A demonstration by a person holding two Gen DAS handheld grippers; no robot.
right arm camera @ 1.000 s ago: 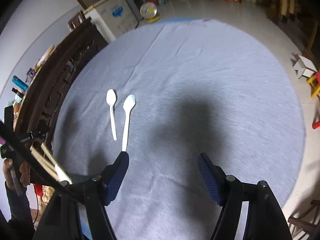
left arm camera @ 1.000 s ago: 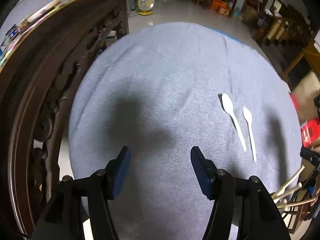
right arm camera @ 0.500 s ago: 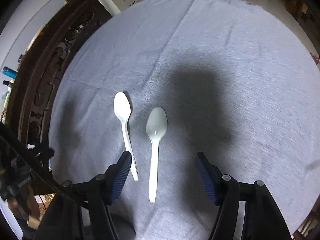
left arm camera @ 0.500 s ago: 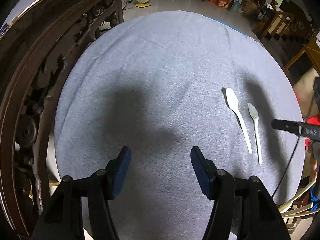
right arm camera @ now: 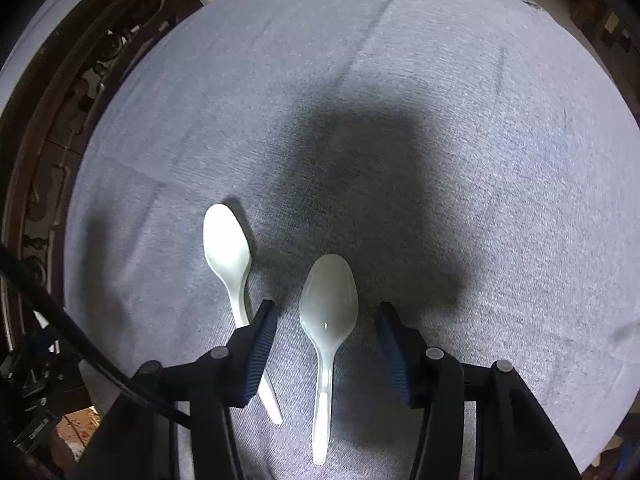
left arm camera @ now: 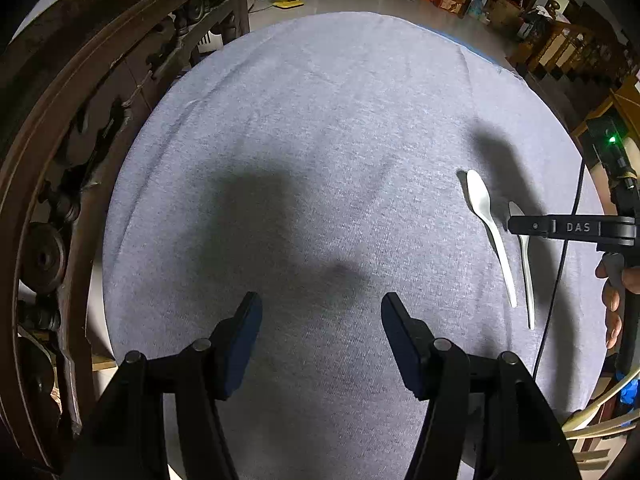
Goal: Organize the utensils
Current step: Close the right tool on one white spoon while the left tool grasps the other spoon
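The right gripper point(right arm camera: 326, 330) is now straddling the translucent white plastic spoon point(right arm camera: 328, 320), which a second ago was lying well ahead; its jaws have just been closing, pads not yet touching. The opaque white plastic spoon point(right arm camera: 228, 256) is lying just outside its left finger. The left gripper point(left arm camera: 320, 322) is hanging half-open and empty over the round grey-clothed table point(left arm camera: 320, 140).
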